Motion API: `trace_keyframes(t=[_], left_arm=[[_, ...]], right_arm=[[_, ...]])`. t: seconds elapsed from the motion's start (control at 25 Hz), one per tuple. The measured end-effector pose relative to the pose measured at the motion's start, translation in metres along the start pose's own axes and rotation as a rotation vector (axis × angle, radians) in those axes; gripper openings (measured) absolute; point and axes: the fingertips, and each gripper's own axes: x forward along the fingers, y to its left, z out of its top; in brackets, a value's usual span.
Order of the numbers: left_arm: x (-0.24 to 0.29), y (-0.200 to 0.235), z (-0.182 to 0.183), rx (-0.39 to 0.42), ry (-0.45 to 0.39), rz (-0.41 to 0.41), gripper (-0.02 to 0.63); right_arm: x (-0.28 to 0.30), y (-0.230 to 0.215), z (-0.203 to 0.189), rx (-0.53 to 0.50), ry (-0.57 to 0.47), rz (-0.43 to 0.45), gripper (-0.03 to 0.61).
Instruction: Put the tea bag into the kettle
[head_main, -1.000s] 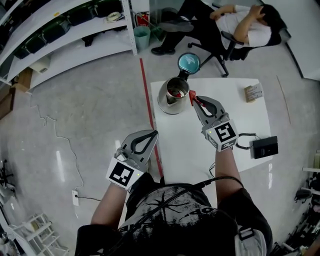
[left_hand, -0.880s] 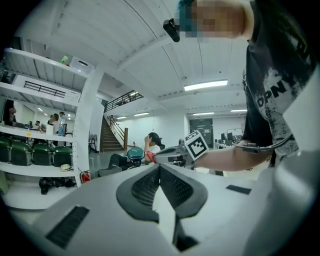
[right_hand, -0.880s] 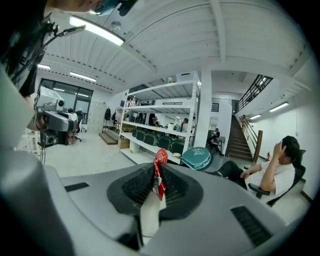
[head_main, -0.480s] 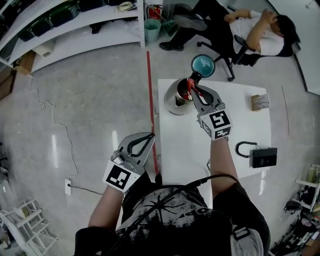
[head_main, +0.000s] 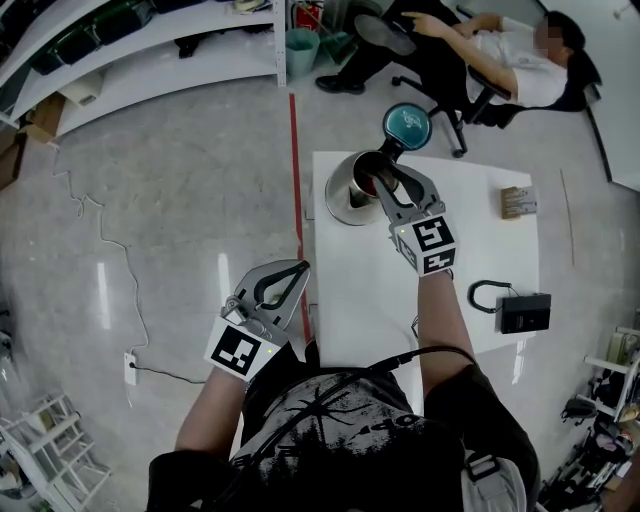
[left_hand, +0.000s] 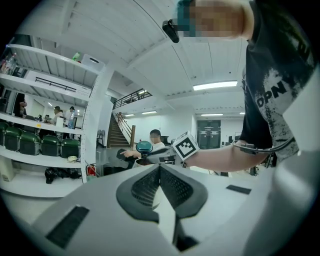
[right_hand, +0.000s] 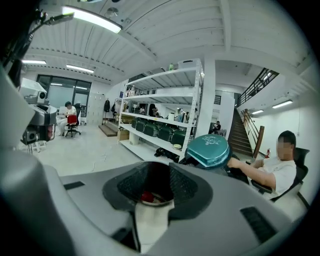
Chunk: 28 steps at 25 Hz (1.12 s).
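The red tea bag (right_hand: 146, 197) shows only as a small red patch in the right gripper view. It lies low in the gap between the right gripper (right_hand: 161, 165)'s dark ribbed pads, inside the rim of the round steel kettle (head_main: 343, 196). So little of it is visible that its long axis and the way it points cannot be told.

In the head view the right gripper (head_main: 385, 172) reaches forward over the square white table (head_main: 370, 290). Its jaw tips hang above the open mouth of the kettle, which stands at the table's far left corner. The kettle's round teal lid (head_main: 406, 125) is tipped back and stands up just beyond the jaw tips. In the right gripper view the lid (right_hand: 207, 150) rises right of the jaws. The right jaws are parting, a clear gap stands between the pads, and they do not press on the tea bag. It sits below them, within the kettle, rather than in their grasp.

The left gripper (head_main: 300, 270) hangs off the table's left edge, near the person's body and well apart from the kettle. In the left gripper view, the left gripper (left_hand: 160, 168) has its jaws clenched together on nothing, the pads meeting along one line.
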Motion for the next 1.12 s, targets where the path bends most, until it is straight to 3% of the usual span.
trace_keyframes(t=[0.2, 0.6, 1.12], left_arm=[[0.000, -0.001, 0.002, 0.002, -0.007, -0.002, 0.011], [0.006, -0.011, 0.010, -0.004, -0.017, -0.046, 0.011], [0.040, -0.071, 0.033, 0.051, -0.036, -0.312, 0.011]], right_arm=[[-0.003, 0.002, 0.003, -0.007, -0.010, -0.005, 0.156], [-0.042, 0.011, 0.021, -0.028, -0.075, -0.044, 0.156], [-0.184, 0.019, 0.016, 0.043, -0.119, -0.192, 0.027]])
